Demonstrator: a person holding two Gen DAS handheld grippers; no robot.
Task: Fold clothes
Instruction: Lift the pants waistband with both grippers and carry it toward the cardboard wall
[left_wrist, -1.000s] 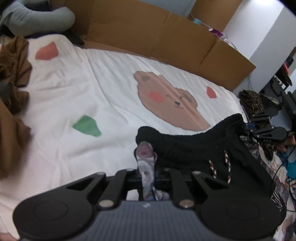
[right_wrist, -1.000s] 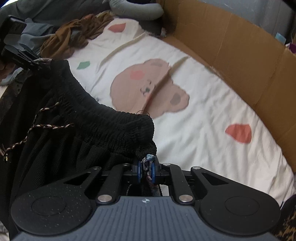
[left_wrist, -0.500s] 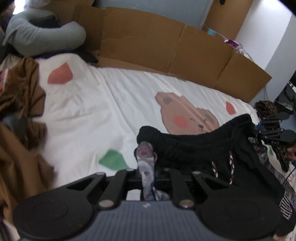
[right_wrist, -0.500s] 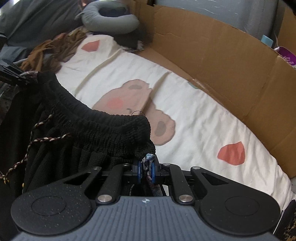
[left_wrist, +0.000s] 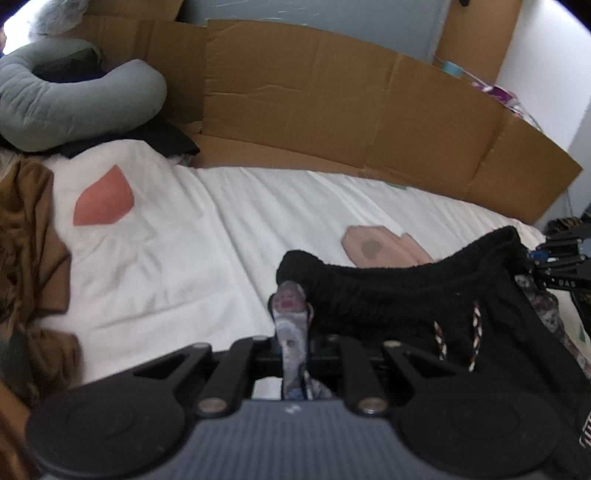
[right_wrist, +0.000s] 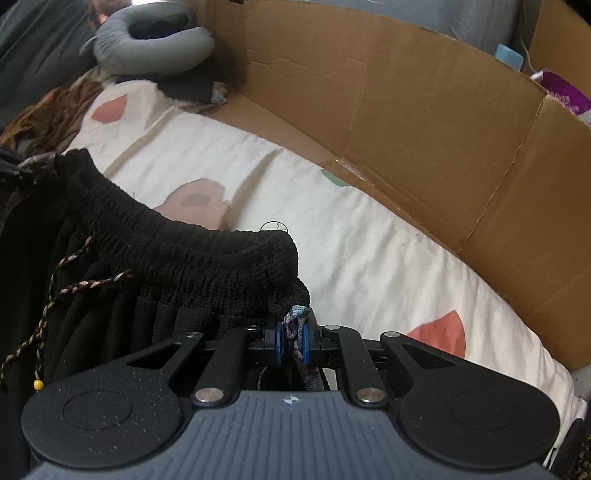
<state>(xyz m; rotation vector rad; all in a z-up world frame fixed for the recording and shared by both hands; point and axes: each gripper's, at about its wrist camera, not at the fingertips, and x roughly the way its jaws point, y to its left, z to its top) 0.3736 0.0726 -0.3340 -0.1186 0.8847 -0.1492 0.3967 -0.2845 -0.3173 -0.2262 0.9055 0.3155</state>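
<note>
Both the left gripper (left_wrist: 291, 314) and right gripper (right_wrist: 293, 325) pinch the black shorts' (right_wrist: 166, 258) waistband above the bedsheet (left_wrist: 221, 229), with no fold made yet.

The shorts (left_wrist: 424, 295) are black with a ribbed waistband, and their braided drawstring (right_wrist: 66, 291) is brown, white and black with a yellow bead at its tip. The bedsheet (left_wrist: 184, 251) is white, printed with coral and green patches and a tan bear. Plain brown cardboard (right_wrist: 424, 129) lines the far side. The curved pillow (left_wrist: 74, 99) is grey-green. A rust-brown garment (left_wrist: 26, 240) lies at the left.
</note>
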